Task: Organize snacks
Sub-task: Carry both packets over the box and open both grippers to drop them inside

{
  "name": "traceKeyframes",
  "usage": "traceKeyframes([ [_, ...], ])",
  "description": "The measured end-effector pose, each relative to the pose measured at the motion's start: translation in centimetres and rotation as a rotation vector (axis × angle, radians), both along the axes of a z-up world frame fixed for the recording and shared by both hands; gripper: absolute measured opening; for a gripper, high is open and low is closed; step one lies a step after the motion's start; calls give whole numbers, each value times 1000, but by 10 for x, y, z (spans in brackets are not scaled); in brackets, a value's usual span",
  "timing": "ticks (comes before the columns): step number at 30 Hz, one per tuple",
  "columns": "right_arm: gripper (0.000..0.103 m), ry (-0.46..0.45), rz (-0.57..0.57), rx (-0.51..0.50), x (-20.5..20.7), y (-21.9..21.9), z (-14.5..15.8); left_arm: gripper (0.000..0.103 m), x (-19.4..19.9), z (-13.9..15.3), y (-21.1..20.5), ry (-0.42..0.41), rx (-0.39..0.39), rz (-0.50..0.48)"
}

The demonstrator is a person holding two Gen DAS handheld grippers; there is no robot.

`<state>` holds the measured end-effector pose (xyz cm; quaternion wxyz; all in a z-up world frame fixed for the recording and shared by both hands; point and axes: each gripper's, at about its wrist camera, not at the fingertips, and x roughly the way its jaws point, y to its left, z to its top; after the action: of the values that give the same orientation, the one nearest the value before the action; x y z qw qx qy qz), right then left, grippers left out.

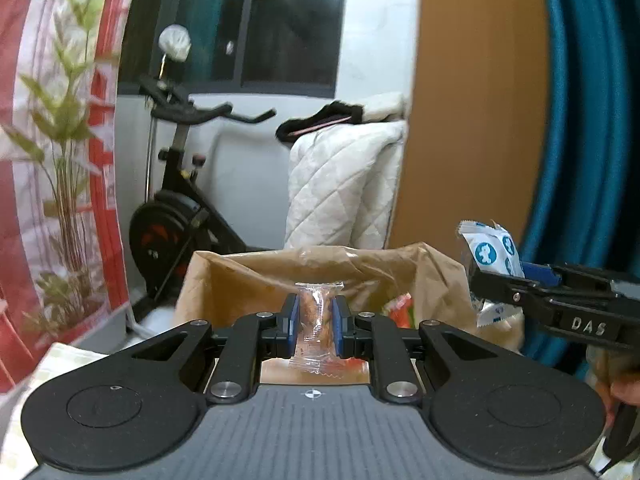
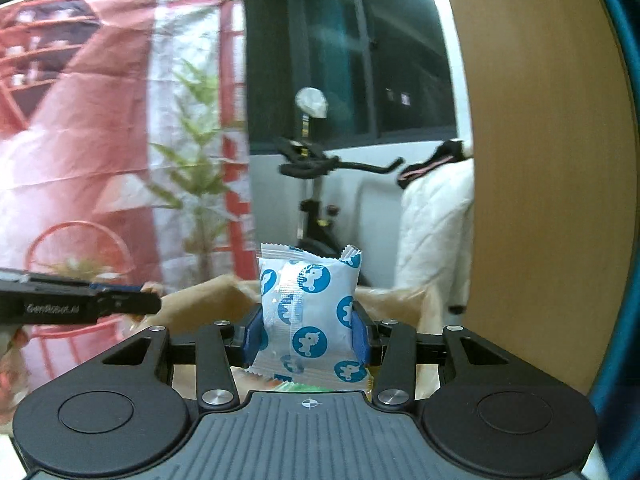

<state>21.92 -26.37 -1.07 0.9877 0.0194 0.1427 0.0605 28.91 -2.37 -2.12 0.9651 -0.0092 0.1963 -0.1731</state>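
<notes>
Free room and obstacles above the paper bag. The bag's mouth stands open just ahead of both grippers, its rim crumpled but unblocked. The left gripper, jaws filled by a clear snack packet, sits beside the right gripper, which carries a white-and-blue packet; each narrows the other's sideways passage. A wooden panel closes the right side; an exercise bike and a printed backdrop stand beyond.
</notes>
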Motion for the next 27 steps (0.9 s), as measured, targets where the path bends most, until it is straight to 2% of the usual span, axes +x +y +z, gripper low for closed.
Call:
traceKeyframes([
  [3, 41, 48, -49, -44, 33, -9, -3, 18, 25, -6, -13, 21, 26, 19],
  [6, 41, 107, -66, -43, 54, -12, -15, 18, 39, -11, -21, 37, 51, 28],
  [8, 44, 131, -93, -57, 61, -12, -24, 20, 38, -17, -17, 58, 54, 24],
  [9, 49, 139, -104, -53, 60, -10, -29, 23, 41, -20, -17, 74, 49, 20],
  [10, 59, 142, -106, -39, 60, -11, -32, 37, 43, -22, -14, 85, 44, 20],
  [11, 63, 137, -104, -25, 58, -11, -33, 54, 40, -25, -9, 90, 40, 24],
  [13, 73, 116, -93, -25, 51, -10, -34, 64, 33, -27, -3, 76, 30, 41],
  [18, 74, 83, -77, -28, 27, -7, -27, 65, 15, -24, 6, 85, 47, 60],
  [22, 81, 67, -49, -26, 7, 1, -19, 67, -7, -16, 11, 67, 73, 73],
  [24, 84, 63, -37, -23, -2, 5, -15, 72, -19, -11, 15, 61, 76, 80],
  [27, 85, 65, -25, -9, -19, 11, -12, 73, -37, -6, 22, 54, 74, 94],
])
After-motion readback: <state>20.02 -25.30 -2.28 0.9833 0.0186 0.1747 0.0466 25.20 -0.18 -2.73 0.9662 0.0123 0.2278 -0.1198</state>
